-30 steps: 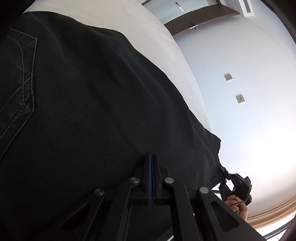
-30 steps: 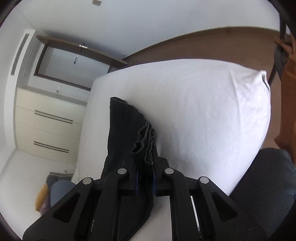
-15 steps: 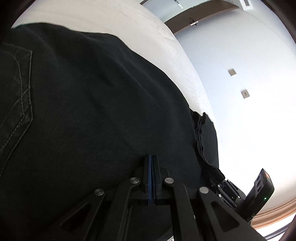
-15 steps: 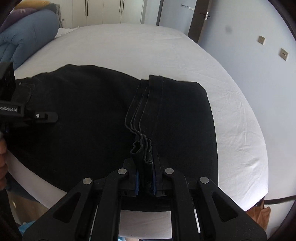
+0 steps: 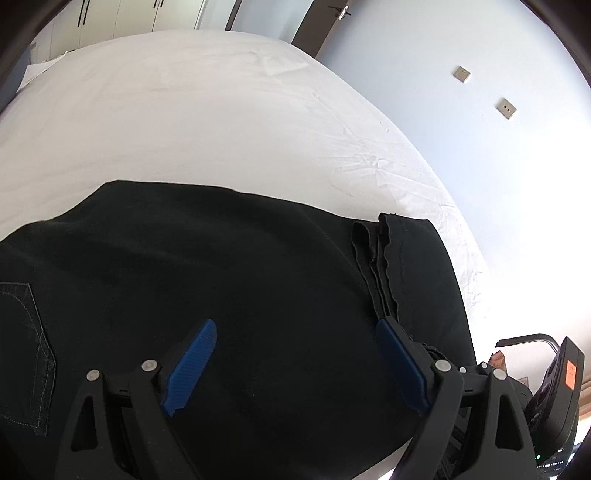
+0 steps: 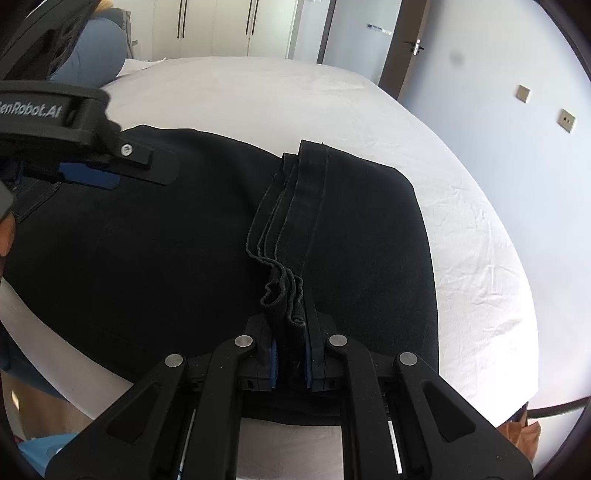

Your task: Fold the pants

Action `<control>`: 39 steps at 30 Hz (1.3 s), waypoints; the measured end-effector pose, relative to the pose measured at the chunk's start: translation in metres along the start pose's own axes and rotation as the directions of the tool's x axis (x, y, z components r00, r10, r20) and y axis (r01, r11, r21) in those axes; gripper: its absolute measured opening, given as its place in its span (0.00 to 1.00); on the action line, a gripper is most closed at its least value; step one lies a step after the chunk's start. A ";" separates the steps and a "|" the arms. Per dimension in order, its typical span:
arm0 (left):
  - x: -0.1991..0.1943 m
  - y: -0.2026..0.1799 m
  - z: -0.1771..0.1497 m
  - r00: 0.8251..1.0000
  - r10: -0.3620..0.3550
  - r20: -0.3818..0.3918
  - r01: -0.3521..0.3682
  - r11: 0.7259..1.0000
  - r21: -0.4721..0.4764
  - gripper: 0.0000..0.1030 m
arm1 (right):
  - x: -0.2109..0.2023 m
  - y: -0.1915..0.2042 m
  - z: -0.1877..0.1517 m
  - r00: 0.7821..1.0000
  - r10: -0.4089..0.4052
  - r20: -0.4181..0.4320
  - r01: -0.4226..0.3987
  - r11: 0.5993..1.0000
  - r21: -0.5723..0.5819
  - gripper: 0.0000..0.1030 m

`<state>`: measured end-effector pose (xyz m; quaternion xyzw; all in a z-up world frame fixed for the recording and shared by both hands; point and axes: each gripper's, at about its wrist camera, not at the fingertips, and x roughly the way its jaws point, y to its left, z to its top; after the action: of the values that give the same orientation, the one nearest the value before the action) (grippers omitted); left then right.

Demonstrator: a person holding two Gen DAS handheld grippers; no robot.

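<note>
One pair of black pants lies flat across the near edge of the bed, white sheet. The leg ends are folded back on top of the upper part; at the fold-over I count four stacked hem edges running away from me.

My right gripper: jaws drawn in tight on the bunched hems at their near end, cloth pinched between the two blue pads. The gripper sits low at the bed's edge.

My left gripper: jaws spread wide, two blue pads well apart, nothing between them but the flat cloth below. It hovers over the seat area; whether it touches the fabric, cannot tell. One back pocket with pale stitching shows at the far left of the left wrist view.

Also in view: two wall plates, one door with handle, white wardrobe doors, one blue pillow or bedding heap.
</note>
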<state>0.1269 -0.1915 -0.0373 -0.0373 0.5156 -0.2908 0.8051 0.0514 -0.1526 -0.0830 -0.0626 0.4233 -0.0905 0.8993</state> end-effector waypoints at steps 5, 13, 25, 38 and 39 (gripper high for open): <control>0.010 -0.024 0.016 0.999 0.017 -0.032 -0.015 0.998 0.061 0.87 | -0.008 0.002 -0.005 1.000 -0.001 0.022 0.001 1.000 0.001 0.09; 0.020 -0.051 0.037 0.997 -0.030 -0.069 0.036 0.996 0.084 0.88 | -0.029 0.001 -0.010 0.999 0.010 0.048 -0.010 1.000 0.012 0.09; 0.038 -0.040 0.045 0.966 -0.190 -0.173 0.179 0.981 -0.073 0.88 | -0.075 0.008 -0.011 0.995 0.019 0.094 -0.020 1.000 0.012 0.09; 0.035 -0.020 0.040 0.936 -0.294 -0.195 0.270 0.953 -0.138 0.08 | -0.102 0.027 -0.029 0.993 0.034 0.115 -0.024 0.996 -0.084 0.09; 0.035 -0.017 0.041 0.935 -0.298 -0.193 0.275 0.952 -0.138 0.08 | -0.104 0.029 -0.030 0.993 0.034 0.117 -0.023 0.995 -0.094 0.09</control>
<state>0.1644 -0.2334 -0.0405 -0.1245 0.6023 -0.3789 0.6915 -0.0336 -0.1025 -0.0295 -0.1033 0.3737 -0.0544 0.9202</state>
